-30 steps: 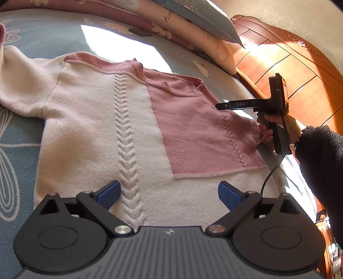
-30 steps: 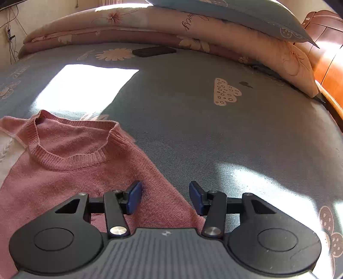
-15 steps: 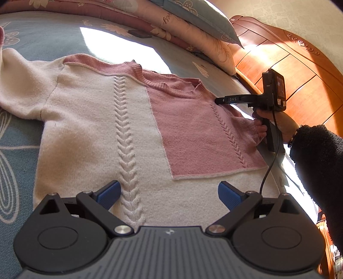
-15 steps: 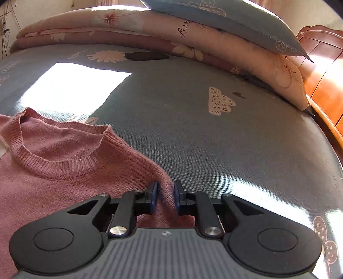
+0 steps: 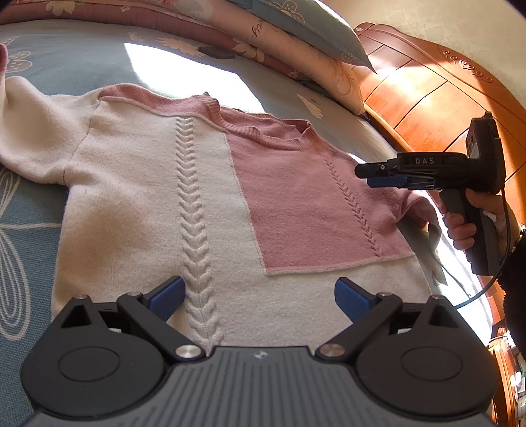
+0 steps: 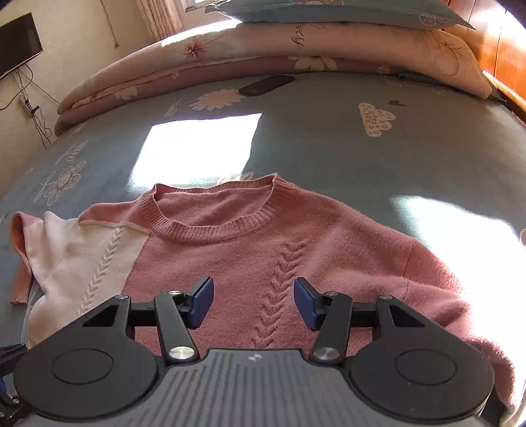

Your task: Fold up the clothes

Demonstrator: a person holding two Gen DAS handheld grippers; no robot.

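Holding my left gripper spread and empty above the sweater hem, my right gripper, jaws opening with nothing between them, hangs over the pink panel. The sweater lies flat, front up, on the bed. Best next: pinch the sleeve edge cleanly, one layer only.

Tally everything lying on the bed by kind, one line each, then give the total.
Sweater: 1, pink and cream, spread flat
Pillow: 1, blue, on top of the quilt
Folded quilt: 1, floral, along the far edge
Dark flat device: 1, likely a phone
Total: 4
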